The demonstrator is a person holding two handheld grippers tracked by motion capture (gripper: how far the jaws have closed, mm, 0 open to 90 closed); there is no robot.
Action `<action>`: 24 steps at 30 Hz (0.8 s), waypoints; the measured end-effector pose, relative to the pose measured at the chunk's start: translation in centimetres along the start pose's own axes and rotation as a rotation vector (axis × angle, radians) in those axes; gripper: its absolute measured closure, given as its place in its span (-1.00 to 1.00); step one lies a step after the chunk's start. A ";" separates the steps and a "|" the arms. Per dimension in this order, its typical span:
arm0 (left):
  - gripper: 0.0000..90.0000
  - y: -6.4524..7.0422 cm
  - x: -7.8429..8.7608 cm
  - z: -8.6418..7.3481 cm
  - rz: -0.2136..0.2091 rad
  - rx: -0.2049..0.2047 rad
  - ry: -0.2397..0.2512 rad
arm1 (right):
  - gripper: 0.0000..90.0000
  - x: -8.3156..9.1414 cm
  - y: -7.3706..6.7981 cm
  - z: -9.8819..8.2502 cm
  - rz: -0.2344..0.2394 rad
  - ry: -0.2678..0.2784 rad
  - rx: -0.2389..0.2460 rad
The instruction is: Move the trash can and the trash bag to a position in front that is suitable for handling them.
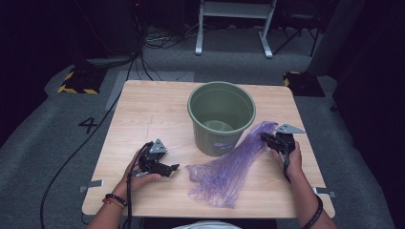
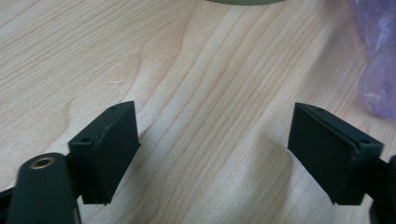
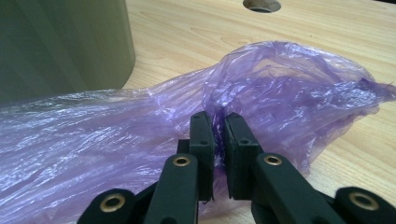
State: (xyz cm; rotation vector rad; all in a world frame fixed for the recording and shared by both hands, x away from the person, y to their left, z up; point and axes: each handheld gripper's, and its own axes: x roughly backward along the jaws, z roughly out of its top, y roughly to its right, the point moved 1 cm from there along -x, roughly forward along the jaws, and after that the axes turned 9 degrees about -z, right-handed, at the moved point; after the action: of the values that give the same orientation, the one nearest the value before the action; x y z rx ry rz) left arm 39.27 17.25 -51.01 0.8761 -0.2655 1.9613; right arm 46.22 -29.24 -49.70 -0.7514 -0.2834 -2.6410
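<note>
The right gripper (image 3: pixel 218 135) is clamped tight on a fold of the purple bag (image 3: pixel 140 135), right at its upper end beside the green bucket (image 1: pixel 221 117). The bag stretches long and slanted across the table (image 1: pixel 143 109), from that pinched end down toward the near edge, where its wide end lies crumpled. The right hand (image 1: pixel 292 160) sits behind the gripper, forearm coming up from the near edge. The left gripper (image 2: pixel 212 149) has its jaws wide apart over bare wood, low, pointing at the bag's near end.
</note>
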 end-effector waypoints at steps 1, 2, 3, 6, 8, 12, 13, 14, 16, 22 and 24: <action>-0.66 0.1 -0.1 0.0 0.015 -0.010 -0.006 | 0.85 0.0 0.0 0.0 -0.002 0.002 0.002; -0.66 0.2 -0.2 0.1 0.023 -0.019 -0.011 | 0.85 0.1 0.1 0.0 -0.002 0.004 0.003; -0.66 0.2 -0.2 0.1 0.029 -0.024 -0.014 | 0.85 0.1 0.1 0.1 -0.001 0.007 0.004; -0.66 0.3 -0.3 0.1 0.032 -0.025 -0.020 | 0.85 0.2 0.0 0.1 -0.001 0.010 0.009; -0.67 0.3 -0.3 0.1 0.032 -0.029 -0.019 | 0.85 0.4 0.0 0.3 -0.006 0.021 0.023; -0.67 0.3 -0.3 0.1 0.032 -0.029 -0.020 | 0.85 0.7 -0.1 0.4 -0.004 0.033 0.027; -0.67 0.3 -0.3 0.1 0.032 -0.029 -0.020 | 0.85 0.8 -0.1 0.5 -0.003 0.039 0.031; -0.67 0.3 -0.3 0.1 0.032 -0.029 -0.020 | 0.85 0.8 -0.1 0.5 -0.003 0.039 0.031; -0.67 0.3 -0.3 0.1 0.030 -0.030 -0.019 | 0.85 1.0 -0.2 0.6 0.006 0.049 0.034; -0.68 0.3 -0.3 0.2 0.031 -0.031 -0.021 | 0.85 1.5 -0.6 1.1 0.021 0.074 0.042; -0.67 0.3 -0.3 0.2 0.030 -0.032 -0.022 | 0.85 1.8 -0.8 1.3 0.019 0.082 0.053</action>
State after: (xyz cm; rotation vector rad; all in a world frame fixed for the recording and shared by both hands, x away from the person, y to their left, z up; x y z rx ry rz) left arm 39.17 16.77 -51.05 0.8785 -0.3235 1.9708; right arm 45.10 -28.65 -47.72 -0.6247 -0.3208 -2.6281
